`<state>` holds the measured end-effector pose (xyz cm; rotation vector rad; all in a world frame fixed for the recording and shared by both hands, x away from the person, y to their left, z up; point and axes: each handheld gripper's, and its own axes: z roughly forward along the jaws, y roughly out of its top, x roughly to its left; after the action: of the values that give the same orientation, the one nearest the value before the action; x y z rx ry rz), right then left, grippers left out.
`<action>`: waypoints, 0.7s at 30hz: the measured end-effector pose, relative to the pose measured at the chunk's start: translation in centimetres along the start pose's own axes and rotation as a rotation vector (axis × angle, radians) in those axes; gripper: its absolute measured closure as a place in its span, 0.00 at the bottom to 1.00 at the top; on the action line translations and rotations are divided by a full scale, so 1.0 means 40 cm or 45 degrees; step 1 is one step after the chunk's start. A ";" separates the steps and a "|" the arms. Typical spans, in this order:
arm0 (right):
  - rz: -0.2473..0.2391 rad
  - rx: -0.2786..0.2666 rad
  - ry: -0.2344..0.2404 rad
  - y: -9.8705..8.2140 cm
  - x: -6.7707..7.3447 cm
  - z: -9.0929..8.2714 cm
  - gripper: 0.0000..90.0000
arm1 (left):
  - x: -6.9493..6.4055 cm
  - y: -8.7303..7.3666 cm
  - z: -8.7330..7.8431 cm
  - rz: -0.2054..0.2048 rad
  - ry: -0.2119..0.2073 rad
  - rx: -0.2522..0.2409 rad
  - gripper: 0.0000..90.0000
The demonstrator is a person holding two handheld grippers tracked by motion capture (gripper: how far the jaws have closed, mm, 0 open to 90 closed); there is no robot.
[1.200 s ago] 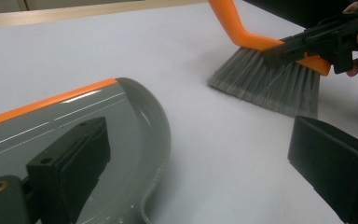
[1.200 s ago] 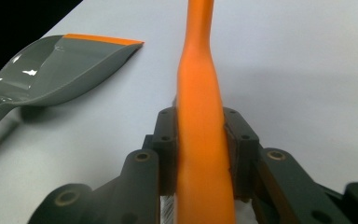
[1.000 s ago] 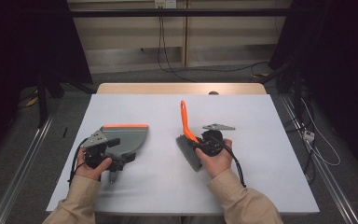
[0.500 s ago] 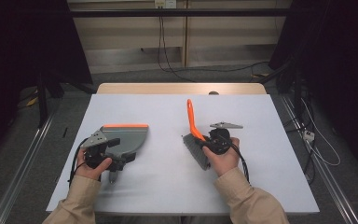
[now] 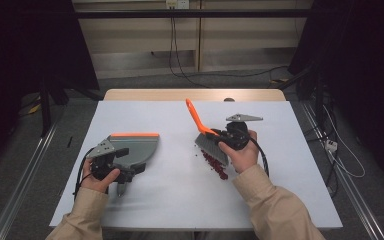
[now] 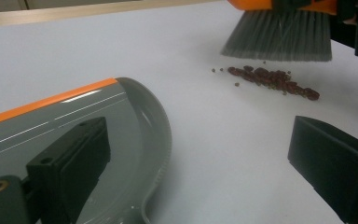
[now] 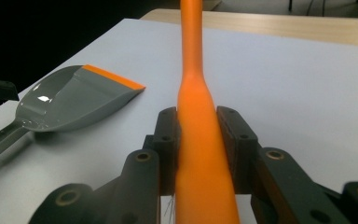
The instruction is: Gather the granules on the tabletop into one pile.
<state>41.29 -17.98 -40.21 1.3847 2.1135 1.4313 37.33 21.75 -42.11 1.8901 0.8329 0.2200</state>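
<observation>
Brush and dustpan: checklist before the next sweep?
1. Right claw clamped on the brush handle: ok, pads press both sides.
2. Red crumbs between the bristles and the dustpan: ok.
3. Left claw gripping the dustpan: not ok, jaws stand wide apart, one over the pan.
4. Orange lip facing the crumbs: not ok, it faces the table's far side.
5. Table between crumbs and dustpan bare: ok.
</observation>
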 end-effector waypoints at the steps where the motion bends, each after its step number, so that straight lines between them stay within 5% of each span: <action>1: -0.023 -0.002 0.008 0.012 -0.007 0.005 0.79 | 0.000 0.000 0.000 -0.002 0.001 0.001 0.06; 12: -0.210 0.018 -0.005 0.038 -0.136 0.058 0.79 | 0.007 -0.003 0.002 -0.019 0.002 -0.001 0.06; 15: -0.293 0.060 -0.012 0.032 -0.150 0.061 0.78 | 0.006 -0.002 0.000 -0.015 0.002 -0.001 0.06; 17: -0.280 0.108 0.036 0.025 -0.158 0.059 0.78 | 0.005 -0.002 0.000 -0.017 0.004 -0.003 0.06; 18: -0.286 0.124 0.026 0.023 -0.159 0.056 0.78 | 0.005 -0.002 -0.001 -0.018 0.005 -0.003 0.06; 19: -0.355 0.165 -0.008 0.023 -0.157 0.051 0.78 | 0.005 -0.002 -0.001 -0.018 0.006 -0.002 0.06; 21: -0.363 0.224 -0.008 0.025 -0.156 0.044 0.78 | 0.005 -0.002 0.000 -0.016 0.004 -0.002 0.06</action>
<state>46.26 -21.84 -42.07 1.0825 2.3661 1.1541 37.45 21.88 -42.21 1.8830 0.8461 0.2154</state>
